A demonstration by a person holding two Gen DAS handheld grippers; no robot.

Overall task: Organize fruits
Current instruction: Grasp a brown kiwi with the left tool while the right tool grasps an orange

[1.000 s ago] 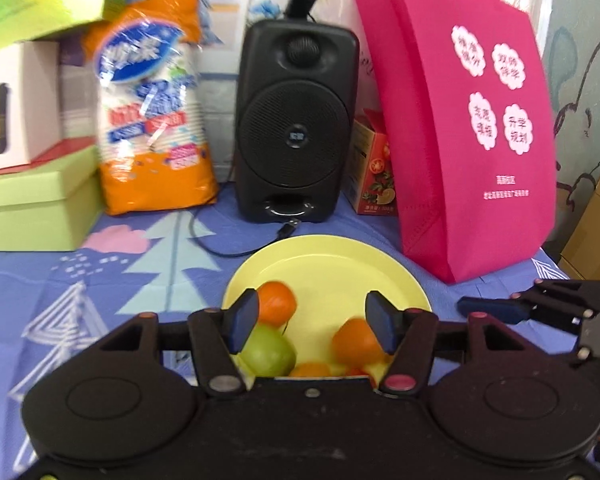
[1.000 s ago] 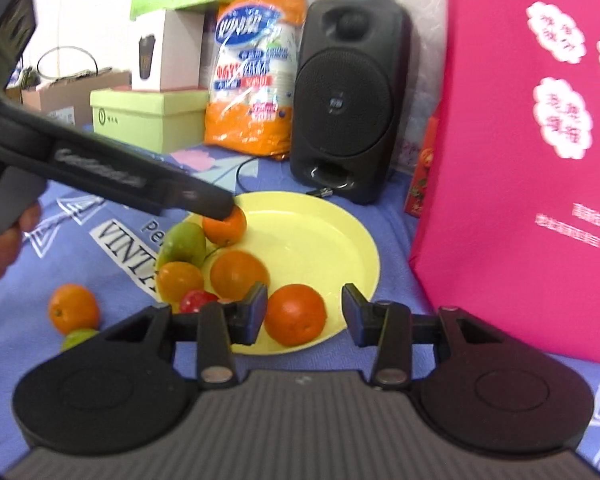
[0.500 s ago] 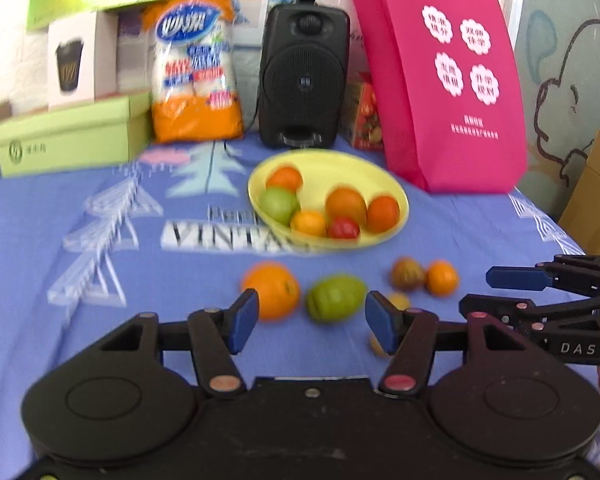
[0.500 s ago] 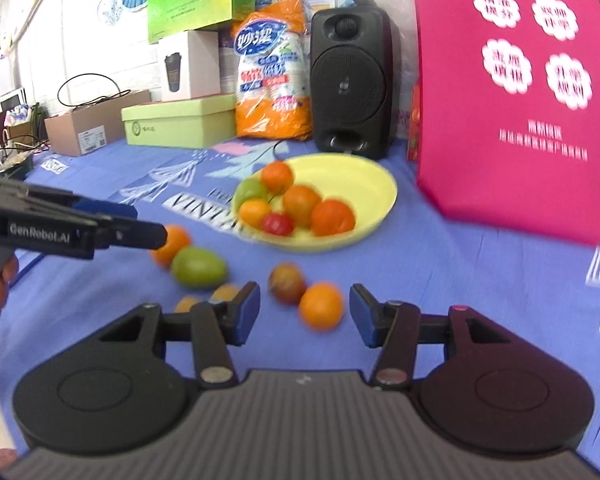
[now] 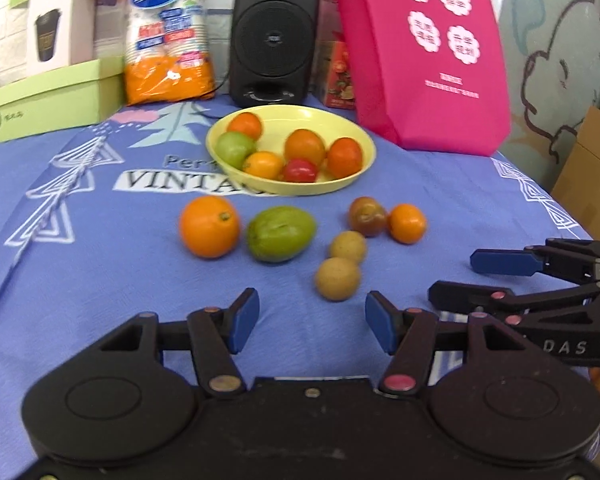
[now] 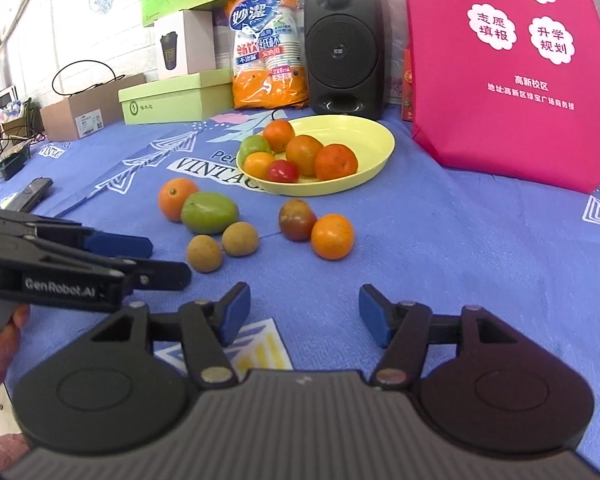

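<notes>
A yellow plate (image 5: pixel 356 136) (image 6: pixel 376 140) holds several fruits. In front of it, loose on the blue cloth, lie a big orange (image 5: pixel 209 226) (image 6: pixel 176 198), a green mango (image 5: pixel 281 233) (image 6: pixel 209 213), a dark tomato (image 5: pixel 367 211) (image 6: pixel 297 220), a small orange (image 5: pixel 407 223) (image 6: pixel 332 236) and two brown round fruits (image 5: pixel 337 279) (image 6: pixel 204 253). My left gripper (image 5: pixel 311 326) hangs open and empty just short of the nearer brown fruit. My right gripper (image 6: pixel 304 312) is empty, jaws opening, a short way before the small orange.
Behind the plate stand a black speaker (image 5: pixel 274 34), an orange bag of paper cups (image 5: pixel 168 36), a pink tote bag (image 5: pixel 424 52) and a green box (image 5: pixel 48 102). A dark flat device (image 6: pixel 30 192) lies far left. A hand (image 6: pixel 0 344) holds the left gripper.
Both grippers pulled back from over the plate toward the near side of the table, bringing the loose fruits into view. The right jaws widened; the left jaws kept their gap.
</notes>
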